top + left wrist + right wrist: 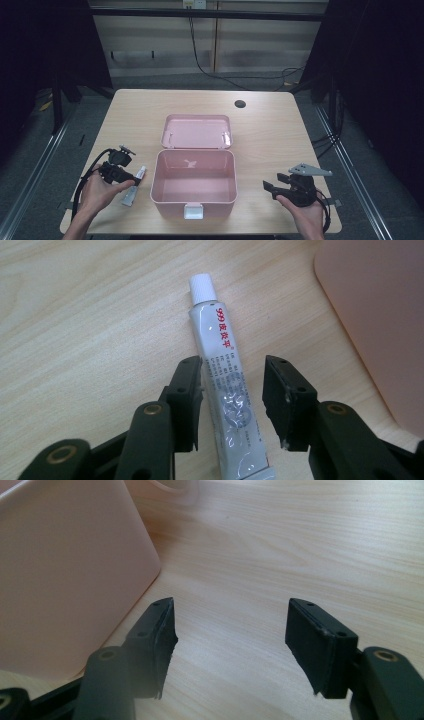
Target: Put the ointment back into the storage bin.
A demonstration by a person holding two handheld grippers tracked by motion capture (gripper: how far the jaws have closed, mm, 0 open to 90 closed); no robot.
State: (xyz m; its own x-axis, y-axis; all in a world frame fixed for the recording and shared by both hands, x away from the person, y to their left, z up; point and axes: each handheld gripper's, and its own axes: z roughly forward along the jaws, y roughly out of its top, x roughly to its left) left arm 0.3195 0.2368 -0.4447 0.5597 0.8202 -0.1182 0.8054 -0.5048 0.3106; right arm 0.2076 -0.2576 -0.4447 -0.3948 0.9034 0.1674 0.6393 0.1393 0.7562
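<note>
Pale wood makes up the table (270, 130), and at its middle sits a pink box (194, 184) with its lid (197, 131) swung back and flat behind it; the inside looks bare. A white latch (193, 211) hangs at the box's near wall. To the box's right, the right gripper (272, 182) rests low in a hand near the table's front edge, well apart from the box; the right gripper view shows its jaws standing apart with nothing between them but bare tabletop. On the other side, the left gripper (232, 400) is down at a small white tube (225, 385), which lies flat on the table just beside the box's left wall, its screw cap (202, 288) pointing away from the person. The jaws straddle the tube's body about halfway open: one pad looks to be against its side, the other has a clear gap, so nothing is gripped yet.

The step in hand seems to be picking up the tube. The next move probably calls for closing squarely on the soft body, then lifting it over the rim into the box.
</note>
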